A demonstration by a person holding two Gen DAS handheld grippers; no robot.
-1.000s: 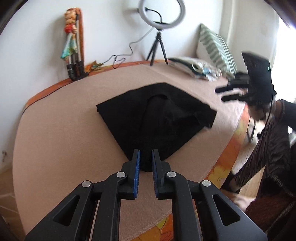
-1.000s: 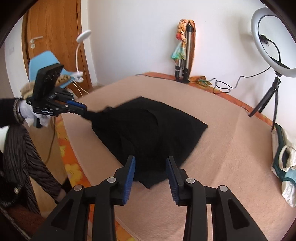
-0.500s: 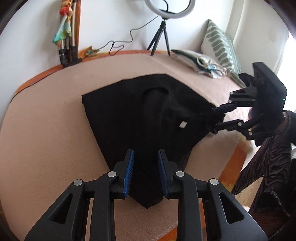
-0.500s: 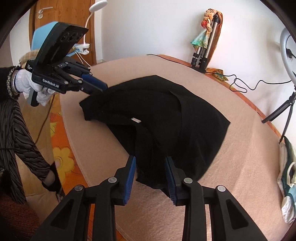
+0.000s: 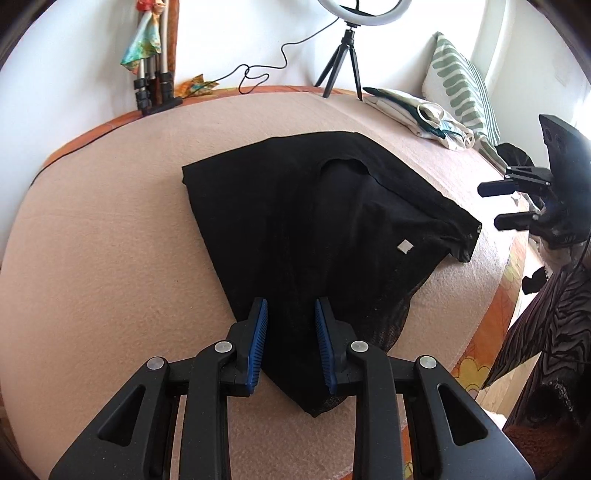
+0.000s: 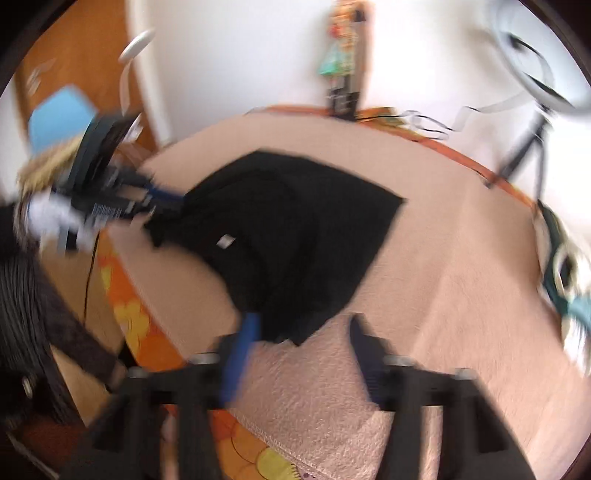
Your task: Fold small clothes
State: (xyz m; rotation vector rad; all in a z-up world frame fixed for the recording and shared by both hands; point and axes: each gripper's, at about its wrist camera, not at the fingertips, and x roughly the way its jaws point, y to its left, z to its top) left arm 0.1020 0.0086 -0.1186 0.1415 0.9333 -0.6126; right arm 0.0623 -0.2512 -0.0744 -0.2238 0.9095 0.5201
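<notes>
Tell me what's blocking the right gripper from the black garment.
Nothing visible. The right gripper hangs open at the black garment's near edge, with only bare pink blanket beneath. The view is blurred, so fine detail is unclear.

Home bedroom, doubling as a recording spot. Bed [image 5: 110, 236] under a pink blanket, orange floral sheet [image 5: 476, 365] at its edge, directly ahead of the left gripper. Striped pillow [image 5: 461, 81] and folded linens [image 5: 417, 114] far right. Ring light [image 5: 364, 11] on tripod and folded tripods [image 5: 155, 74] against the white wall beyond. Wooden door [image 6: 74, 74] and clip lamp [image 6: 135, 44] far left of the right gripper.
</notes>
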